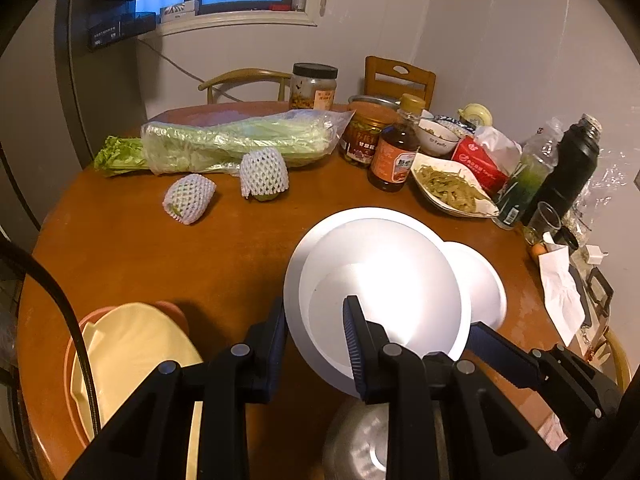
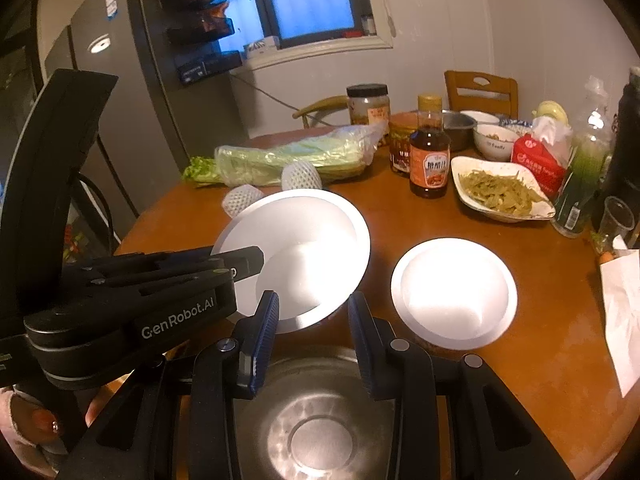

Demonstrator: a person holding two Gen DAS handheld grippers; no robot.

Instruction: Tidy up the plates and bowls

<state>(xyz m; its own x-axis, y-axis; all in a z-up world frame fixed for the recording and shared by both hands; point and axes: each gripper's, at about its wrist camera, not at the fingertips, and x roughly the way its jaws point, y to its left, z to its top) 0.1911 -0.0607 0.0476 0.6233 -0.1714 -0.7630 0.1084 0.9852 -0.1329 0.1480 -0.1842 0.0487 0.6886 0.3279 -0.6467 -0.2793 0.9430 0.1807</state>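
Observation:
My left gripper (image 1: 316, 336) is shut on the rim of a large white plate (image 1: 380, 280) and holds it tilted above the wooden table (image 1: 160, 264); the same plate shows in the right wrist view (image 2: 304, 252), with the left gripper (image 2: 248, 264) clamped on its near-left edge. A smaller white plate (image 2: 454, 294) lies flat on the table to its right, partly hidden behind the big plate in the left wrist view (image 1: 480, 288). My right gripper (image 2: 314, 336) is open and empty above a steel bowl (image 2: 316, 420). A cream plate on a pink one (image 1: 132, 360) sits at the near left.
Bagged celery (image 1: 224, 144), two foam-netted fruits (image 1: 224, 184), jars, a sauce bottle (image 2: 430, 160), a dish of green beans (image 2: 500, 192), a tissue pack, bottles and a flask (image 1: 568, 168) crowd the table's far and right side. Chairs stand behind. A fridge (image 2: 120, 100) is left.

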